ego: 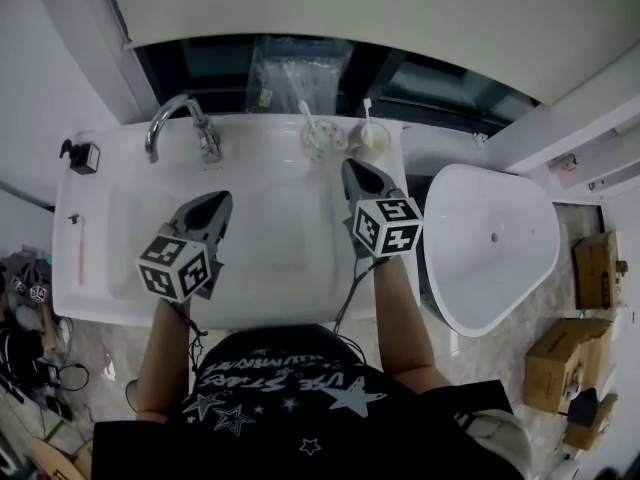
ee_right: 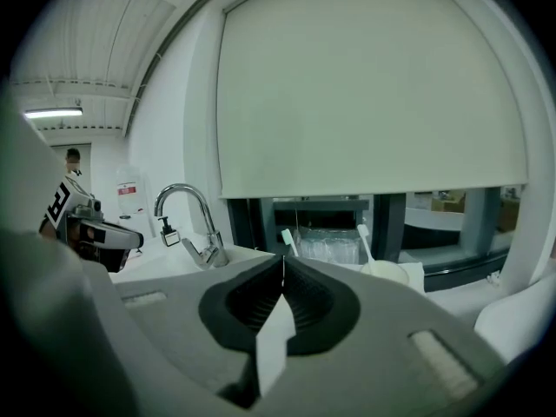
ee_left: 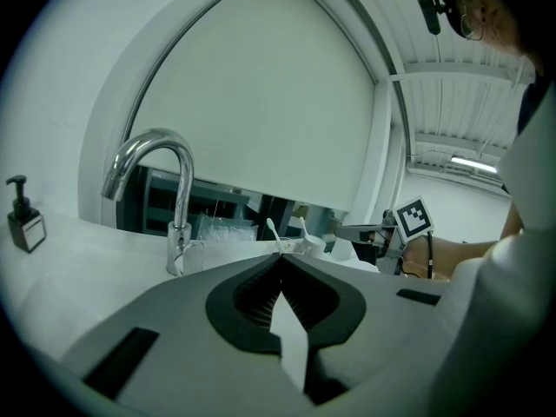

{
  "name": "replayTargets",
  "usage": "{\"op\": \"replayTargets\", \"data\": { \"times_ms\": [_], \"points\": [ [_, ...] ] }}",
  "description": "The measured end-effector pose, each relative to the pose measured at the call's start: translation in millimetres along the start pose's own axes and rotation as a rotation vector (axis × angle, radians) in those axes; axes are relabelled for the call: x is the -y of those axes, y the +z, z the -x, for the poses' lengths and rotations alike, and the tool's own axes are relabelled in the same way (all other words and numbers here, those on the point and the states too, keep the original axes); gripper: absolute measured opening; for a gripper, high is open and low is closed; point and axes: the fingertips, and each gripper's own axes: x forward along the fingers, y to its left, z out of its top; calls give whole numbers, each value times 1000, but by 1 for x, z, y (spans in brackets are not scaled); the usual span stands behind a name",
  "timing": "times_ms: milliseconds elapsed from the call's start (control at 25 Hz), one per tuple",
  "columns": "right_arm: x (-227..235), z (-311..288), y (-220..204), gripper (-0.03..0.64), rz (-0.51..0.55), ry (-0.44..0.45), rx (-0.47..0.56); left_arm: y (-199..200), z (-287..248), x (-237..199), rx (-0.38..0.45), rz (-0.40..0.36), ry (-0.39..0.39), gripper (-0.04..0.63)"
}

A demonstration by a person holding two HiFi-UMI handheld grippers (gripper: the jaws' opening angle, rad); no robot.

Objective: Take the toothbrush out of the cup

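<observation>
Toothbrush in seemingly clear cup

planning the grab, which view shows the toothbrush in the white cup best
The right gripper view: the toothbrush stands side on above the white cup. The head view shows it small, from above. The left gripper view shows only its top, far off.

A curved chrome faucet stands ahead of the left gripper, at the back of the white washbasin. A small black soap dispenser sits far to that gripper's left. A white oval bathtub lies right of the right gripper, with brown cardboard boxes beyond it.
</observation>
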Motion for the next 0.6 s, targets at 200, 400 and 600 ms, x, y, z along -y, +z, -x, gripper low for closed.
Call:
{"op": "replayTargets", "data": {
  "times_ms": [200,400,600],
  "points": [
    [13,-32,8,2,-2,41,-33,9,-20,-14,-7,13,22,6],
    [20,-69,8,2,38,65,-88,6,-42,-22,-48,8,28,6],
    [25,-99,13,5,35,84,-129,10,-56,-31,-64,14,32,6]
  ]
}}
